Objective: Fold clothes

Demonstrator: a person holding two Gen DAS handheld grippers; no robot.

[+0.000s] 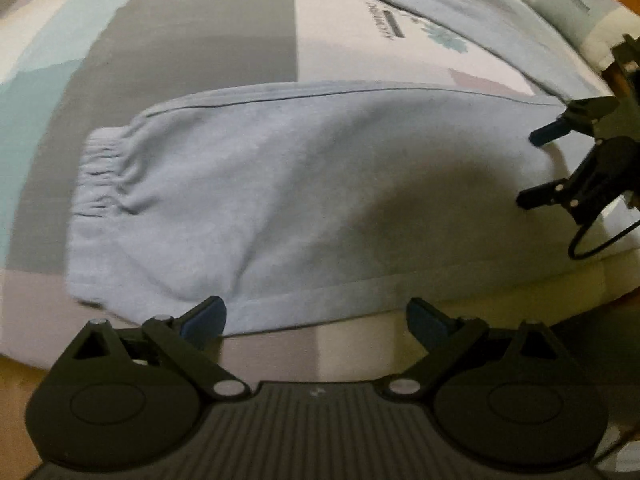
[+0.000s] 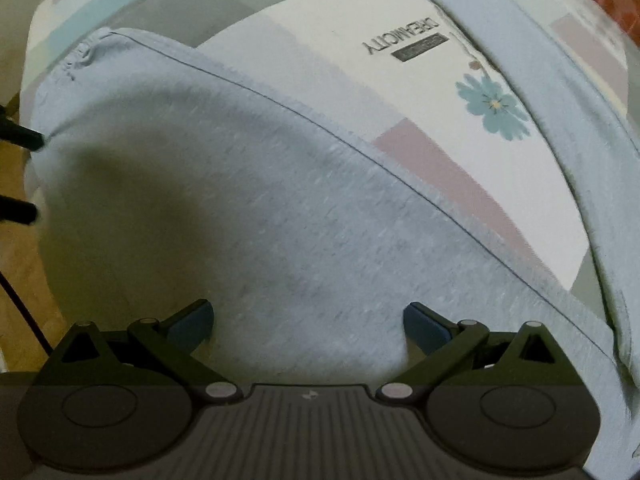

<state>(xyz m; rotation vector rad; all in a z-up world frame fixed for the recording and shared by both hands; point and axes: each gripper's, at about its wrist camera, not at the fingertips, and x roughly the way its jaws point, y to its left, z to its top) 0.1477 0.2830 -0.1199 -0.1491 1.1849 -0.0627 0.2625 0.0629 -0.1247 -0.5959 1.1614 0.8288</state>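
Lying spread across a bed (image 1: 192, 40) with a patchwork-print sheet: pale blue trousers (image 1: 304, 200), one leg flat in front, elastic cuff (image 1: 100, 172) at far left, the other leg (image 1: 460, 12) stretched away at an angle toward the top right. Hovering at the near hem, left gripper (image 1: 316, 320), jaws spread wide, holding nothing, one blue pad just overlapping the cloth edge. Entering from the right side, right gripper (image 1: 540, 166), jaws likewise apart and empty, close to the upper part of the leg. Judging by the layout, barely begun: legs not yet laid together, no fold made, everything left to do. Printed on the sheet between the two legs, upside down in the right wrist view, the word "DREAMCITY" (image 2: 400, 36) above a small dark label too blurred to read, beside a blue flower (image 2: 494, 108).
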